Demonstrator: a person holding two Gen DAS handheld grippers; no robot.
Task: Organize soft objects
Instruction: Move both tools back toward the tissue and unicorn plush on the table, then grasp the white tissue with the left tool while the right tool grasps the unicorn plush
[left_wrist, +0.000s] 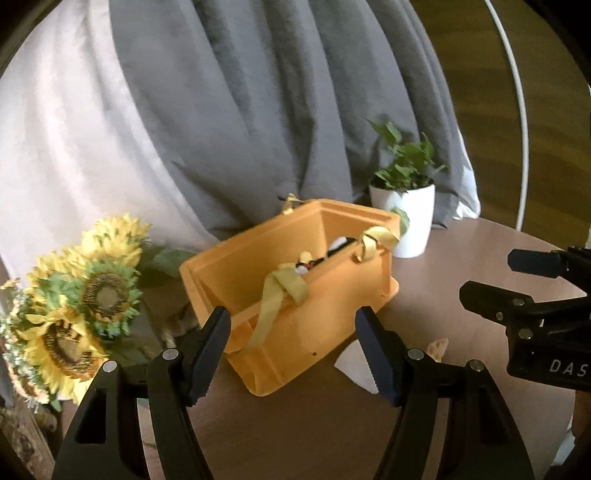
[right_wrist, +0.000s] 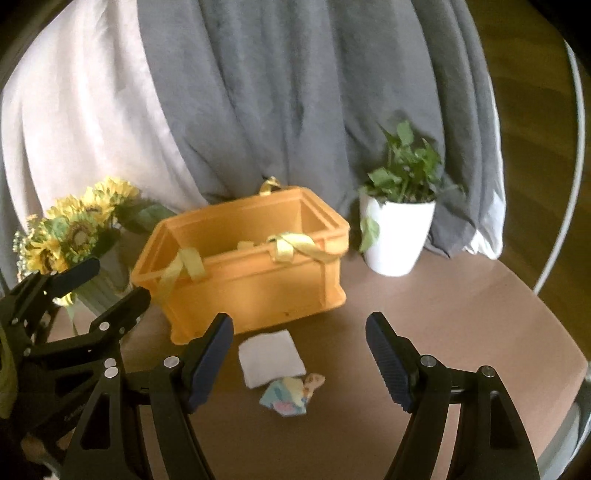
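Observation:
An orange crate (left_wrist: 295, 306) (right_wrist: 251, 284) stands on the round brown table (right_wrist: 443, 314). Yellow ribbons (left_wrist: 275, 295) (right_wrist: 295, 243) hang over its rim. A black-and-white soft item (left_wrist: 334, 246) lies inside it. In front of the crate lie a folded white cloth (right_wrist: 269, 356) and a small pastel patterned cloth (right_wrist: 286, 398). My right gripper (right_wrist: 297, 332) (left_wrist: 487, 275) hovers open above the two cloths, touching neither. My left gripper (left_wrist: 293, 350) (right_wrist: 107, 291) is open at the crate's near left corner, and its pads hold nothing.
A white pot with a green plant (right_wrist: 397, 236) (left_wrist: 410, 221) stands right of the crate. Sunflowers (left_wrist: 85, 302) (right_wrist: 70, 236) crowd its left side. Grey and white curtains (right_wrist: 295, 92) hang behind. The table edge curves down at the right.

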